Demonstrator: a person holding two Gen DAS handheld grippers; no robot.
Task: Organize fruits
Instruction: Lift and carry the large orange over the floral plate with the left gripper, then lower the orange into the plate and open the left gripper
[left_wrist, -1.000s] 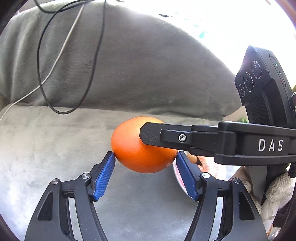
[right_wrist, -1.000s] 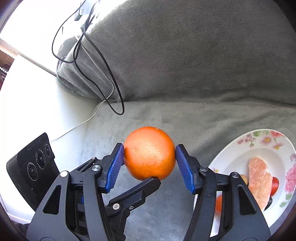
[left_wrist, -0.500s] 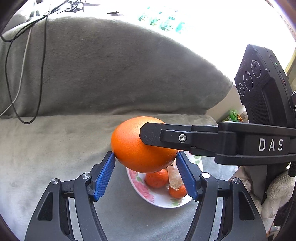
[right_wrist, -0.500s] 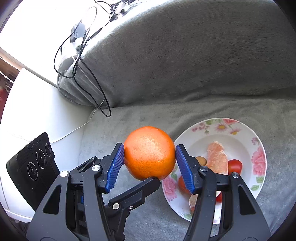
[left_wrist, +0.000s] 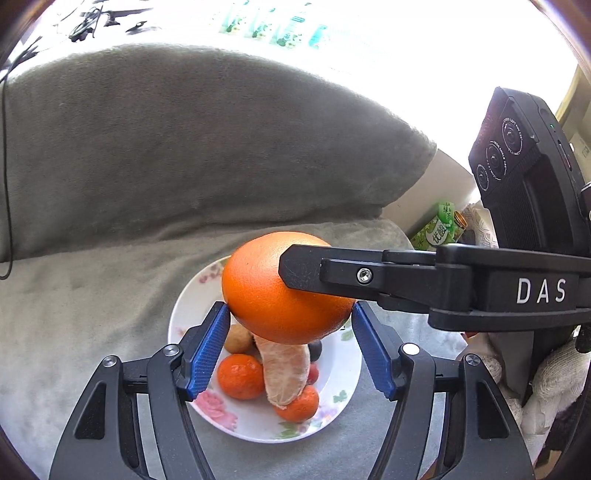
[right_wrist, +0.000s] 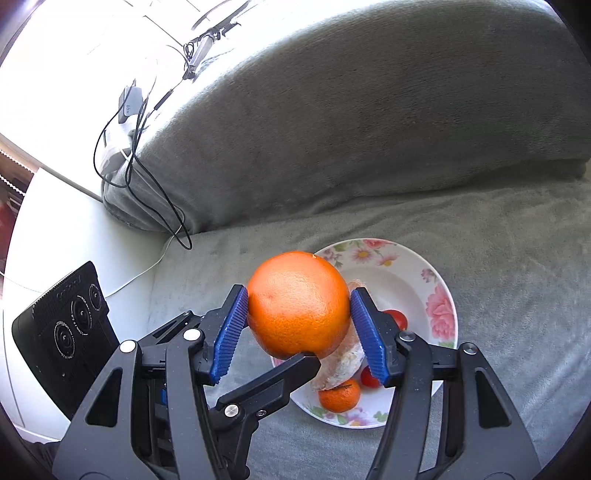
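We held the orange (right_wrist: 298, 303) in the air above the flowered plate (right_wrist: 406, 269), both grippers clamped on it: the right gripper (right_wrist: 298, 325) pinched its sides, and the left gripper (left_wrist: 290, 332) squeezed it crosswise between blue pads (left_wrist: 207, 345).

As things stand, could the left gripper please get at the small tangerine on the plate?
Probably not: the left gripper is shut on the orange, which hangs above the plate and tangerine.
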